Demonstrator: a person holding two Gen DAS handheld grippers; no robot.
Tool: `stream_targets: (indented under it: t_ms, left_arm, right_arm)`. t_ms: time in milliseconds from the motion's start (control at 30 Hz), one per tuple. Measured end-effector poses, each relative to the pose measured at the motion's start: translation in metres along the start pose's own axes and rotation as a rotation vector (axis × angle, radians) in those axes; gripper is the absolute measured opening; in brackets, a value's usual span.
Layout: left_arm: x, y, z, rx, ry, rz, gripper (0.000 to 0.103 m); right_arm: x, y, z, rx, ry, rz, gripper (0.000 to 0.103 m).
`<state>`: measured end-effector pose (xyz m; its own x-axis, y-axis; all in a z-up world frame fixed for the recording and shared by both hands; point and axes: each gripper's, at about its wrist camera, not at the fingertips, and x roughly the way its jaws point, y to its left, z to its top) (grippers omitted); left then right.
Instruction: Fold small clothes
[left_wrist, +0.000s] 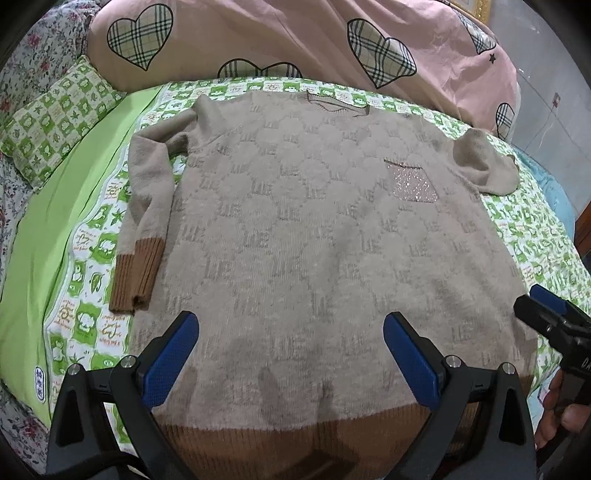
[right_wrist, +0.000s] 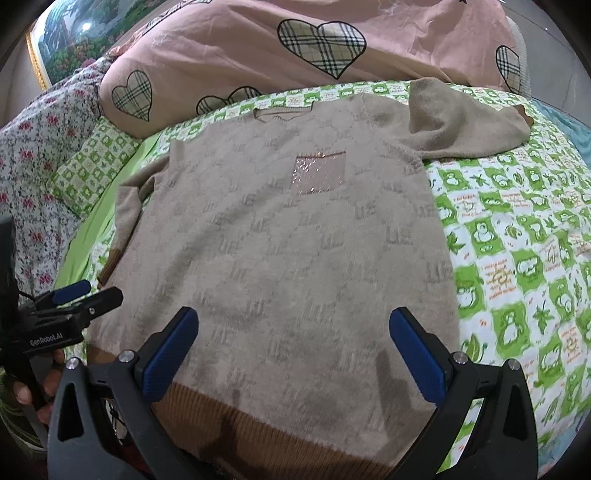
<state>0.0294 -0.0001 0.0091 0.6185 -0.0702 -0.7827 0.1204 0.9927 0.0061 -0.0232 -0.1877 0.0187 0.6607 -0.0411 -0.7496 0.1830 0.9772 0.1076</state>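
A beige knit sweater (left_wrist: 295, 229) with a brown ribbed hem and cuffs lies flat, front up, on the bed; it also shows in the right wrist view (right_wrist: 280, 236). Its left sleeve (left_wrist: 144, 206) lies straight along the body. Its right sleeve (right_wrist: 465, 122) is bunched outward near the shoulder. A sparkly chest pocket (left_wrist: 412, 182) faces up. My left gripper (left_wrist: 291, 354) is open above the hem, left part. My right gripper (right_wrist: 293, 350) is open above the hem, right part. Each gripper shows at the edge of the other's view.
A green-and-white checked sheet (right_wrist: 517, 236) covers the bed. A pink quilt with plaid hearts (left_wrist: 280, 40) is piled at the far side. A matching green pillow (left_wrist: 55, 122) lies far left, beside floral bedding (right_wrist: 29, 177).
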Motion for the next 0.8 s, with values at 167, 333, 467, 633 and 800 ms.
stream_targets:
  t_ms: [167,333,467,633,800]
  left_arm:
    - [0.012,0.0,0.01,-0.012,0.003,-0.014,0.1]
    - [0.022,-0.005,0.02,-0.012,0.006,-0.023,0.1]
    - [0.03,-0.011,0.032,0.001,0.009,-0.013,0.1]
    - [0.038,-0.012,0.049,0.011,0.001,0.01,0.1]
    - [0.045,-0.012,0.064,0.012,-0.001,0.021,0.1]
  right_arm:
    - [0.002,-0.019,0.014,0.036,-0.008,-0.008,0.103]
    - [0.005,-0.038,0.024,0.088,-0.004,0.014,0.103]
    - [0.003,-0.056,0.033,0.105,-0.031,0.001,0.103]
    - [-0.008,-0.106,0.056,0.176,-0.103,-0.041,0.103]
    - [-0.005,-0.184,0.095,0.316,-0.15,-0.07,0.097]
